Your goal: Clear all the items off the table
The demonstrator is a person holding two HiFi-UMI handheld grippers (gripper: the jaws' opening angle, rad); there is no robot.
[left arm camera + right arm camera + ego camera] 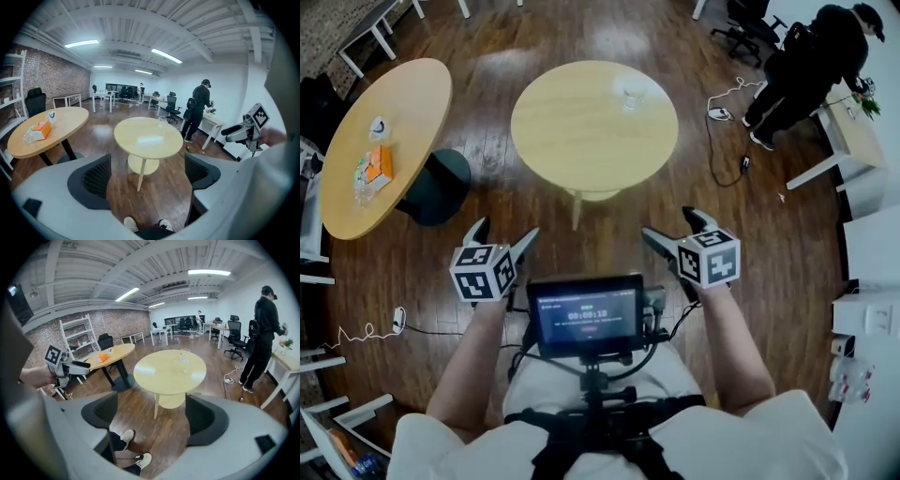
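**One glass on the round table, both grippers open and short of it**

There's the glass (634, 97), clear and upright. It stands on the far right part of the round table (572, 141), close to the far edge of that pale wooden top.

Come nearer and here are the two grippers, both on the near side of the table and well apart from the glass. The left gripper (503, 234) hangs over the wooden floor. Its jaws stand apart, and its own view shows only floorboards and the table's leg between them. The right gripper (670, 227) is level with it on the right. Its jaws are also spread wide and clamped on nothing. In the right gripper view the glass sits beyond the gap, up on the tabletop. Between the two forearms a small lit screen (586, 314) rides on the chest rig. Down in the right gripper view, the wearer's light shoes (126, 437) are planted on the boards.

Off to the left there's a second, oval table (408, 94) on a dark round base. It carries an orange box (379, 166) and a small white item (379, 127) further back.

Swing to the far right and a person in black (811, 56) stands at a white desk (848, 127). A white cable (727, 98) trails across the floor between that person and the round table. A black office chair (750, 23) sits at the far edge.
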